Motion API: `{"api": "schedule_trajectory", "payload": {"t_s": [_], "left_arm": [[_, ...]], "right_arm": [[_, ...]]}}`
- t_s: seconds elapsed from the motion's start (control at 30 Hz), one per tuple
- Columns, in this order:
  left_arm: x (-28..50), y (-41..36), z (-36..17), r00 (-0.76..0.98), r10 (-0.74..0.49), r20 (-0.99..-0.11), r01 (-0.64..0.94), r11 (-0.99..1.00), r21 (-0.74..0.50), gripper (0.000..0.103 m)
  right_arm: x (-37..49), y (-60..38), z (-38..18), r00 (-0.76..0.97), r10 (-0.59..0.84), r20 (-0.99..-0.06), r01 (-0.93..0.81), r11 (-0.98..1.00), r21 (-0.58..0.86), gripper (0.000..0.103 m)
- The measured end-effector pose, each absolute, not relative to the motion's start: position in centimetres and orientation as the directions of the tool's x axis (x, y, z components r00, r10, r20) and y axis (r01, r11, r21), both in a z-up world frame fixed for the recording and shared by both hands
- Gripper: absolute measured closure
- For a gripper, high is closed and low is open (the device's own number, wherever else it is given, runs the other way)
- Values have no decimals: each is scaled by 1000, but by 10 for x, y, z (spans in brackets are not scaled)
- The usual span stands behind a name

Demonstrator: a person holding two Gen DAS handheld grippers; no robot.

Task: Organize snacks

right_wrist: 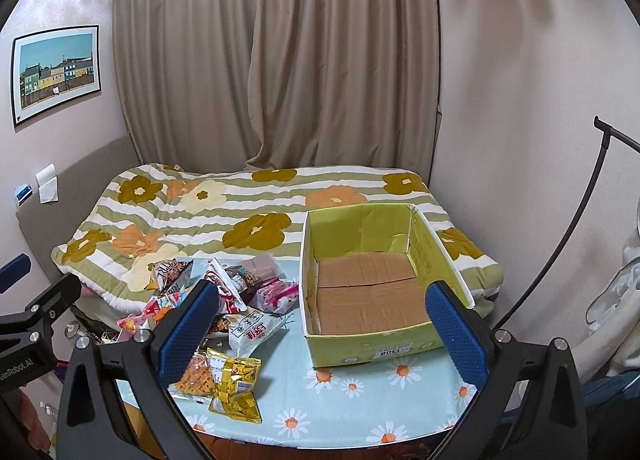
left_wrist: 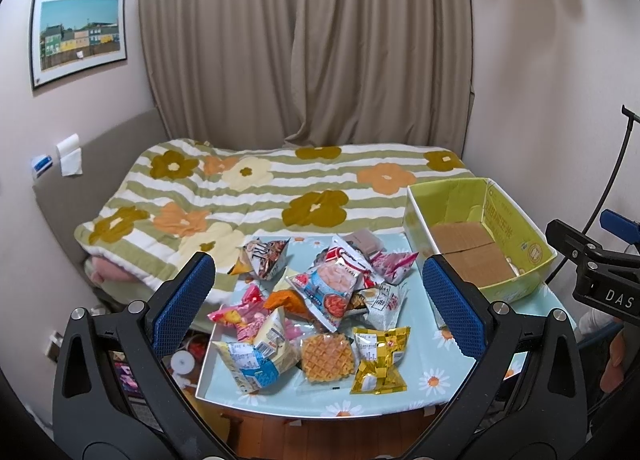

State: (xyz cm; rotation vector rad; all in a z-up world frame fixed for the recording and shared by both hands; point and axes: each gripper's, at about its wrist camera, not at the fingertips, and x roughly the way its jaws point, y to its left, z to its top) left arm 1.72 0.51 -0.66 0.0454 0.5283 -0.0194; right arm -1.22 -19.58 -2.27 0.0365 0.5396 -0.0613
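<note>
Snacks (left_wrist: 316, 316) lie heaped on my counter (left_wrist: 424, 388), left of the empty yellow box (right_wrist: 372, 292). Both my left gripper (left_wrist: 316, 300) and right gripper (right_wrist: 322, 328) hang spread wide, holding nothing. Packets look light, crinkly, slippery; the waffle (left_wrist: 327, 356) fragile. I'd pinch sealed edges.

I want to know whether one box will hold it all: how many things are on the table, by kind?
Cardboard box: 1
Waffle in clear wrap: 1
Gold packet: 1
Other snack packets: 9 that I can make out; the overlapping pile may hide more
Total: 12
</note>
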Motion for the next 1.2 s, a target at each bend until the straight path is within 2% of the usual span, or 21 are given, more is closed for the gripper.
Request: {"api": "schedule_trajectory", "payload": {"t_s": [0.73,0.97,1.2], "left_arm": [[16,3,-9,864,-3,-504,26,999,39,0],[17,16,-18,822,25,-569,-8,999,32,0],[21,50,-74,732,6,-682,-12,1000,-4,0]], "right_arm": [[-11,-197,-23,854,-45,-518,67,998,23,0],[-1,-184,-42,810,19,-586,2,999,36,0],[19,-168,-95,726,110,-679,-60,993,97,0]]}}
